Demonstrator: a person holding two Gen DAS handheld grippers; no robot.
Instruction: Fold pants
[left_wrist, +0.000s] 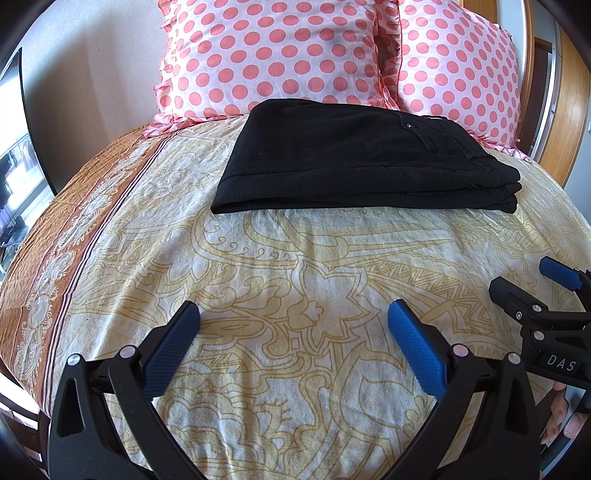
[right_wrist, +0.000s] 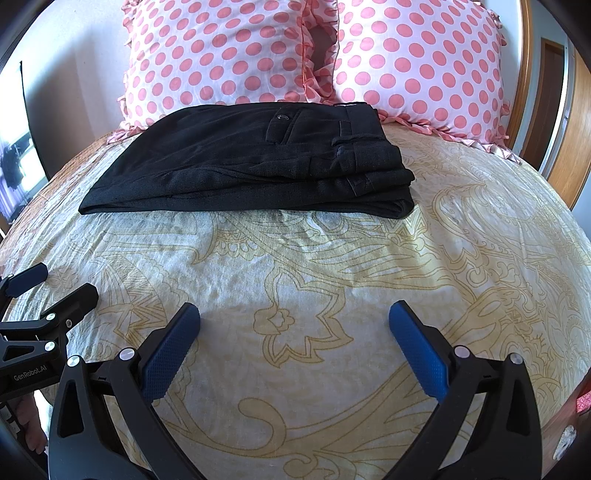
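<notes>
Black pants (left_wrist: 354, 155) lie folded into a neat stacked rectangle on the bed, in front of the pillows. They also show in the right wrist view (right_wrist: 251, 162), waistband and back pocket on top at the right. My left gripper (left_wrist: 293, 314) is open and empty, held over the sheet well short of the pants. My right gripper (right_wrist: 294, 314) is open and empty, likewise back from the pants. The right gripper shows at the right edge of the left wrist view (left_wrist: 535, 284). The left gripper shows at the left edge of the right wrist view (right_wrist: 55, 288).
The bed has a cream sheet with a yellow floral print (left_wrist: 295, 280) and an orange border at the left (left_wrist: 74, 229). Two pink polka-dot pillows (left_wrist: 273, 55) (right_wrist: 417, 59) lean at the head. A wooden headboard (left_wrist: 569, 122) stands at the right.
</notes>
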